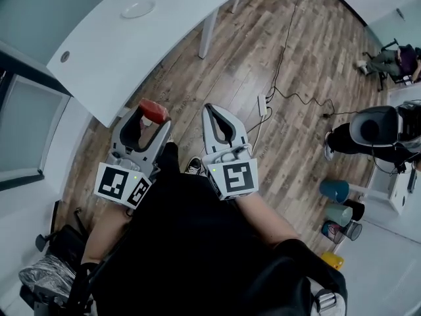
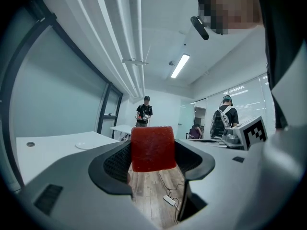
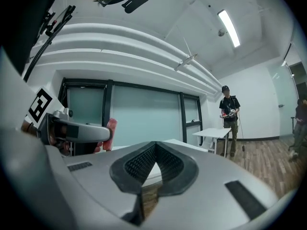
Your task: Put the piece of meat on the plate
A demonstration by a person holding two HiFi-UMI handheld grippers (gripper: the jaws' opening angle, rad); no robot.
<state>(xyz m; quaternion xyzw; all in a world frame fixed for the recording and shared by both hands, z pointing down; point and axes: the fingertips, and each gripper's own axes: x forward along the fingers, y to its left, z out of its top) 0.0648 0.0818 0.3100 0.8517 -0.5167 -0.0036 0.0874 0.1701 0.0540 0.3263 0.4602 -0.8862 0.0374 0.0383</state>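
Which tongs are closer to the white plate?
Left. The left tongs, gripping the meat, are beside the table, below the plate. The right tongs hang farther right over the floor.

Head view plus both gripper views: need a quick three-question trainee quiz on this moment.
1. True or false: the red rectangular piece of meat already lies on the round white plate.
2. Pick one. The right tongs hold: A) the meat, B) the plate, C) nothing.
3. Fill in: the plate sits on a white ___.

Key
1. False: the left tongs grip it, away from the plate.
2. C: they are shut with nothing between them.
3. table
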